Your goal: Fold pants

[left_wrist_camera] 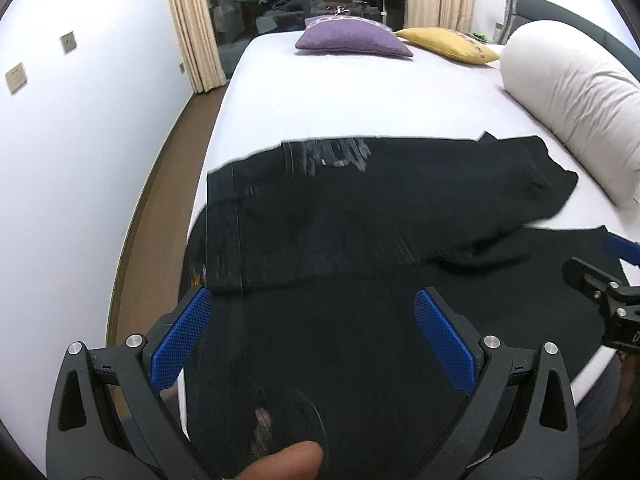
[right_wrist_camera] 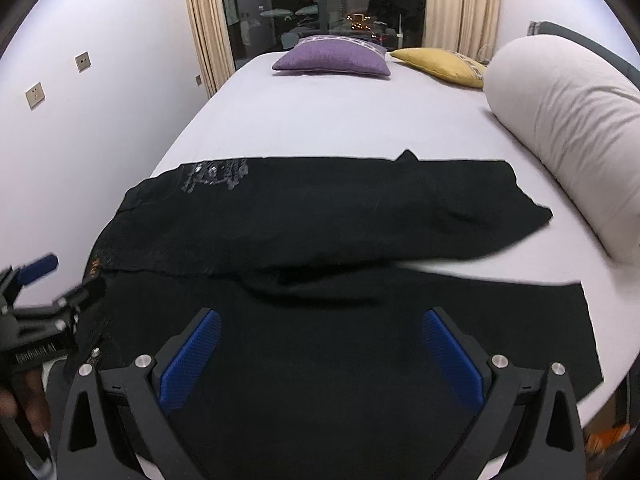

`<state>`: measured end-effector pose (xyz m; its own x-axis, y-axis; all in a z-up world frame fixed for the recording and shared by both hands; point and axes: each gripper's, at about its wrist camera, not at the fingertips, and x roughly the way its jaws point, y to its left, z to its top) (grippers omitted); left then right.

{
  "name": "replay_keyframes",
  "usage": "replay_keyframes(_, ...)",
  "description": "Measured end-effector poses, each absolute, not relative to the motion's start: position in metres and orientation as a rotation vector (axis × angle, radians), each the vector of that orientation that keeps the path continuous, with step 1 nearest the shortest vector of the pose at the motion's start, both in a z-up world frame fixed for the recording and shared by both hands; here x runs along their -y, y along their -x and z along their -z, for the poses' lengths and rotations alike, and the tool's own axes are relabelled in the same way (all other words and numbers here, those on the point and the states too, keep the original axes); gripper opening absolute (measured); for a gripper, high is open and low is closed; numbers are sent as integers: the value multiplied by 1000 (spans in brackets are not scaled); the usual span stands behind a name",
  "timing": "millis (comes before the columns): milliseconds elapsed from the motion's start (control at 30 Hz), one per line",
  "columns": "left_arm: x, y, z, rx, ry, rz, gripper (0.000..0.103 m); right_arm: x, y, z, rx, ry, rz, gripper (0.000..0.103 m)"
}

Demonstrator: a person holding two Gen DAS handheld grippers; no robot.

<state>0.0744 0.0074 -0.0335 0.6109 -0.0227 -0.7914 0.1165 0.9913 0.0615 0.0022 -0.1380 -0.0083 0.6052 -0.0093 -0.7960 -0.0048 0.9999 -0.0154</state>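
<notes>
Bedroom with white walls, beige curtains and a dark window beyond a white bed [left_wrist_camera: 320, 92].

Left wrist view: black pants [left_wrist_camera: 360, 216] spread across the near end of the bed, waistband toward the left edge, one leg lying over the other at a slight angle. Left gripper [left_wrist_camera: 314, 332] poised just above the near leg, jaws wide, holding nothing. Right gripper's tip visible at the far right. Purple cushion [left_wrist_camera: 352, 40], yellow cushion [left_wrist_camera: 448, 44] and a long white bolster [left_wrist_camera: 572, 108] well apart from the cloth.

Right wrist view: same pants [right_wrist_camera: 320, 208], leg ends pointing right, near hem by the bed's edge. Right gripper [right_wrist_camera: 320, 344] above the near leg, jaws wide and empty. Left gripper [right_wrist_camera: 40, 280] at the left by the waistband.

Best done by pinching waistband and hem together, lifting evenly, matching edges. Likely snag: the rumpled ridge between the legs; bolster [right_wrist_camera: 568, 120] close to the far hem.
</notes>
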Motion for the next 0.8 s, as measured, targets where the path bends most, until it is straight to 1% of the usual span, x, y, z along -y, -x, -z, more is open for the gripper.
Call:
replay_keyframes(200, -19, -142, 39, -906, -83, 190, 103, 153, -53, 17, -922, 40, -40, 103)
replay_keyframes(267, -17, -171, 50, -998, -117, 245, 103, 156, -69, 20, -917, 42, -84, 103)
replay_keyframes(433, -25, -244, 58, -966, -272, 243, 103, 161, -114, 25, -892, 101, -239, 103)
replay_keyframes(533, -30, -299, 68, -1018, -323, 345, 103, 160, -138, 26, -862, 149, -352, 103)
replay_keyframes(667, -25, -349, 95, -1096, -468, 461, 103, 159, -169, 32, -873, 181, -465, 94)
replay_keyframes(700, -24, -358, 103, -1126, -475, 486, 103, 158, -176, 35, -880, 178, -487, 94)
replay_keyframes(800, -28, -381, 126, -1205, -459, 526, 101, 160, -197, 42, -905, 153, -532, 86)
